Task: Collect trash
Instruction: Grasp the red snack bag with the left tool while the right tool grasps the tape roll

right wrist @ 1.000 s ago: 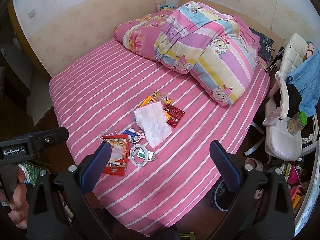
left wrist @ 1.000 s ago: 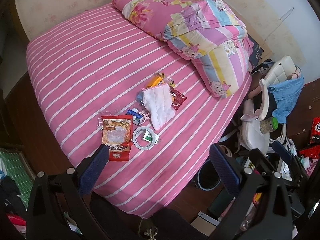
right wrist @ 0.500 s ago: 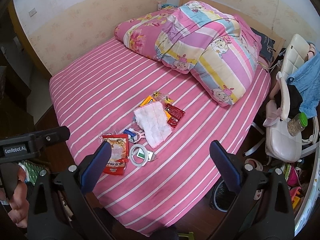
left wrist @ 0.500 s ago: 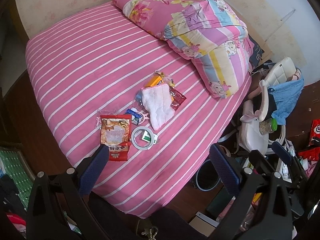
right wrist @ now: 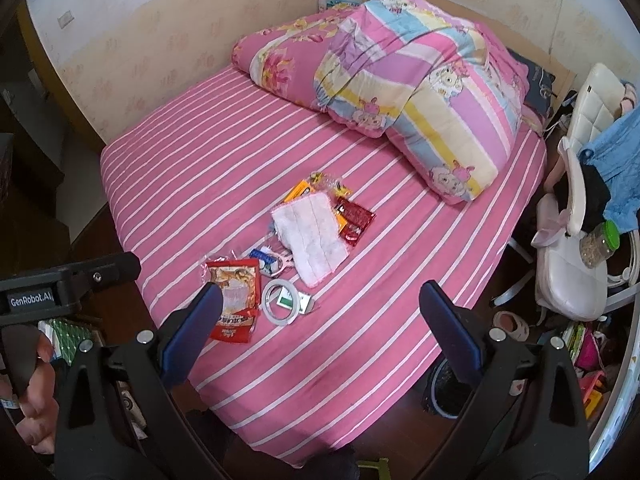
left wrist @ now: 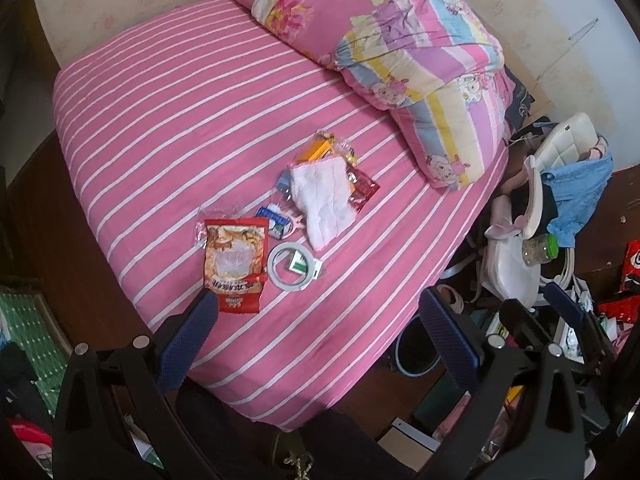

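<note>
I hold my left gripper (left wrist: 318, 334) and right gripper (right wrist: 316, 330) above the foot of a pink striped bed (left wrist: 168, 92), both spread wide and empty. The trash lies mid-bed: a red snack bag (left wrist: 235, 263), a tape ring (left wrist: 289, 266), small wrappers (left wrist: 362, 188) around a white cloth (left wrist: 323, 202). What may be a bin (right wrist: 442, 394) sits half hidden on the floor. Flat wrappers could slip my fingers, or I might pinch the sheet

Soft even light, fisheye-warped dark corners, sharp
</note>
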{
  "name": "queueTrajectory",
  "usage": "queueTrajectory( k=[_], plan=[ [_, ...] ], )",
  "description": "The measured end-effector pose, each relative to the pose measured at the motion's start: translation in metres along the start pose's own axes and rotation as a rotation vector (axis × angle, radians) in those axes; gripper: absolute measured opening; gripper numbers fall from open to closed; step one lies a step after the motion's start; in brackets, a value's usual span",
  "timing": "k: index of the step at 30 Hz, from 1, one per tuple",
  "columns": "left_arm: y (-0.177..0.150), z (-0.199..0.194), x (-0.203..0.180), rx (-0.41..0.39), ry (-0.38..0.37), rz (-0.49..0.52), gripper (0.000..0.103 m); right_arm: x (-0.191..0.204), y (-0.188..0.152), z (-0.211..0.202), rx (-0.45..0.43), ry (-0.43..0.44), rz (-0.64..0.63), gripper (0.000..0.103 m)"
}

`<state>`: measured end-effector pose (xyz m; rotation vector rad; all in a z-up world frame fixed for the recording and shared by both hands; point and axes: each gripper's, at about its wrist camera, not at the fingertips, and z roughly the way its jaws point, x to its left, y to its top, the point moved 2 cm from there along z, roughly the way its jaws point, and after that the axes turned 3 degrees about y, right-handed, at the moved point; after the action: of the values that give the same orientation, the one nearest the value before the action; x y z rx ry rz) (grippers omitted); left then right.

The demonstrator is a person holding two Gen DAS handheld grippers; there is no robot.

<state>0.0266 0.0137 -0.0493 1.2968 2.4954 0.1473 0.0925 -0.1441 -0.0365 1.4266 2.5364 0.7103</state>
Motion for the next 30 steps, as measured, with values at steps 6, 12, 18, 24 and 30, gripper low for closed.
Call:
queueTrajectory(
  k=[6, 12, 18, 24, 30],
  plan=[
    [-0.018, 0.028, 0.028, 0.087, 0.022, -0.027, 0.097, 0.004, -0.022, 0.031, 0.101, 0.062, 0.034, 0.097],
    [-0.037, 0.07, 0.065, 0.177, 0.042, -0.068, 0.097, 0.015, -0.053, 0.076, 0.209, 0.1, 0.063, 0.097],
    [-0.046, 0.122, 0.104, 0.248, 0.059, -0.099, 0.097, 0.021, -0.075, 0.136, 0.301, 0.131, 0.125, 0.097],
    [-0.043, 0.182, 0.139, 0.276, 0.065, -0.101, 0.097, 0.023, -0.092, 0.205, 0.376, 0.171, 0.224, 0.097],
    [-0.038, 0.255, 0.172, 0.309, 0.097, -0.092, 0.096, 0.022, -0.105, 0.28, 0.421, 0.202, 0.34, 0.097]
  ],
)
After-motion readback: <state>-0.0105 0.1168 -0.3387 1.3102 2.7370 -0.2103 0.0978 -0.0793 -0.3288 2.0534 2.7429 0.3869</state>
